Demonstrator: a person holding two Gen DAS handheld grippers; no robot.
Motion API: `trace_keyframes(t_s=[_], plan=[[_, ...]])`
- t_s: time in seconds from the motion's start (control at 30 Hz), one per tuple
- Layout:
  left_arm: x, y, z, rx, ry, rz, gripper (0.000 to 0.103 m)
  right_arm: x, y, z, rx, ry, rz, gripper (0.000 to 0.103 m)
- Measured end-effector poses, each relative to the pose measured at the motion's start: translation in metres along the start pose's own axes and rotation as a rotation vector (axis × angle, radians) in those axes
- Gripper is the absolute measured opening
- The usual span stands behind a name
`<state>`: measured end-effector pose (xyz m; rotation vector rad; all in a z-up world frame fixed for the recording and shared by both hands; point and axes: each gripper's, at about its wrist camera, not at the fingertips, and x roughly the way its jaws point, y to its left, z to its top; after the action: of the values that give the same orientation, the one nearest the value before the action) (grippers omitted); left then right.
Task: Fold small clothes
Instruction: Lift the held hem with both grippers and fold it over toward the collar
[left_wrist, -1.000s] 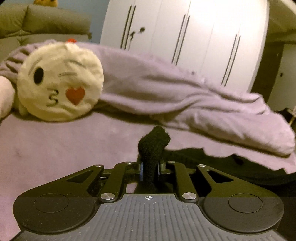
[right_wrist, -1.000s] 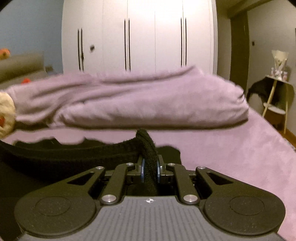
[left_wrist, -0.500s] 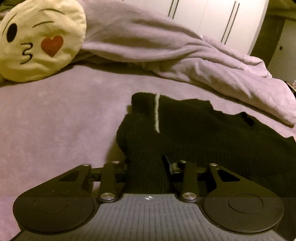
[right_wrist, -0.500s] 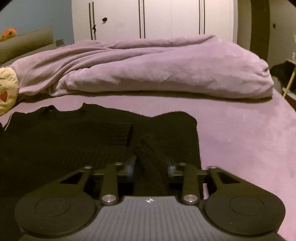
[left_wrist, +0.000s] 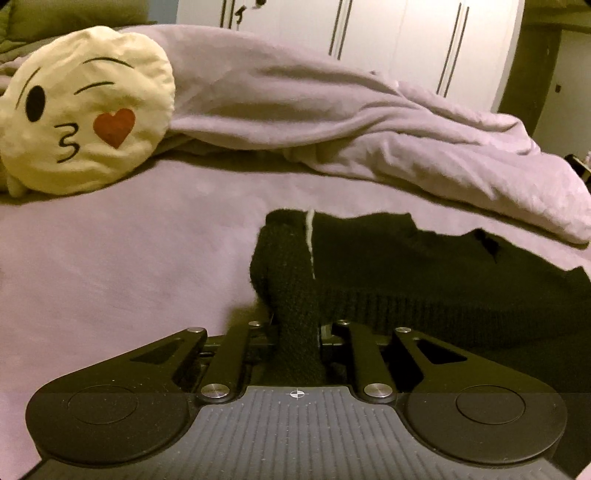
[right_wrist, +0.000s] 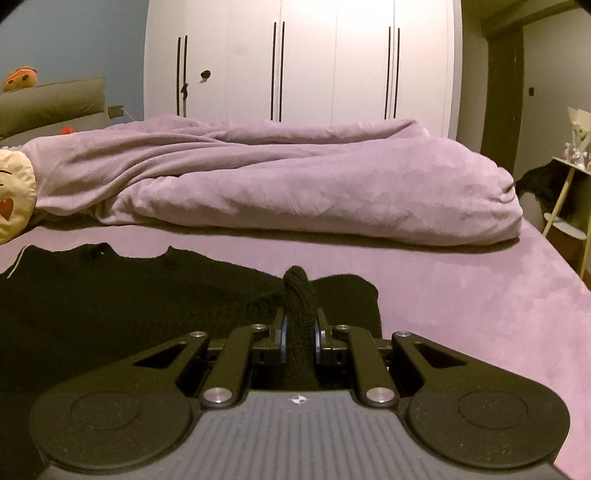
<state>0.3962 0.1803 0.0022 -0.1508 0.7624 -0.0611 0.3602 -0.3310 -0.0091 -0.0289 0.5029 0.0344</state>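
Pinching black sweater (left_wrist: 406, 280) folds, both hand-held grippers, left (left_wrist: 298, 332) closing, right (right_wrist: 298, 332) fingertips hidden.

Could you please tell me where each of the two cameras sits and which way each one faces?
Left wrist: on the left gripper, looking across the bed to the emoji cushion; jaws closing on the black sweater.
Right wrist: on the right gripper, facing the wardrobe; jaws shut on the sweater's other edge.
Shared: sweater, cushion, duvet, wardrobe.
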Motion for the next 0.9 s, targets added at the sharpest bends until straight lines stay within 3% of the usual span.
trace_keyframes(t_s=[0.4, 0.63, 0.9], plan=[[-0.023, 0.003, -0.004, -0.011, -0.072, -0.032, 0.016, -0.013, 0.003, 0.004, -0.013, -0.027, 0.0, 0.012], [-0.035, -0.007, 0.036, -0.005, -0.194, -0.019, 0.015, -0.007, 0.005, 0.029, -0.008, -0.087, -0.06, 0.011], [0.02, -0.01, 0.077, -0.033, -0.244, 0.019, 0.015, 0.045, -0.001, 0.051, 0.016, -0.108, -0.175, 0.011]])
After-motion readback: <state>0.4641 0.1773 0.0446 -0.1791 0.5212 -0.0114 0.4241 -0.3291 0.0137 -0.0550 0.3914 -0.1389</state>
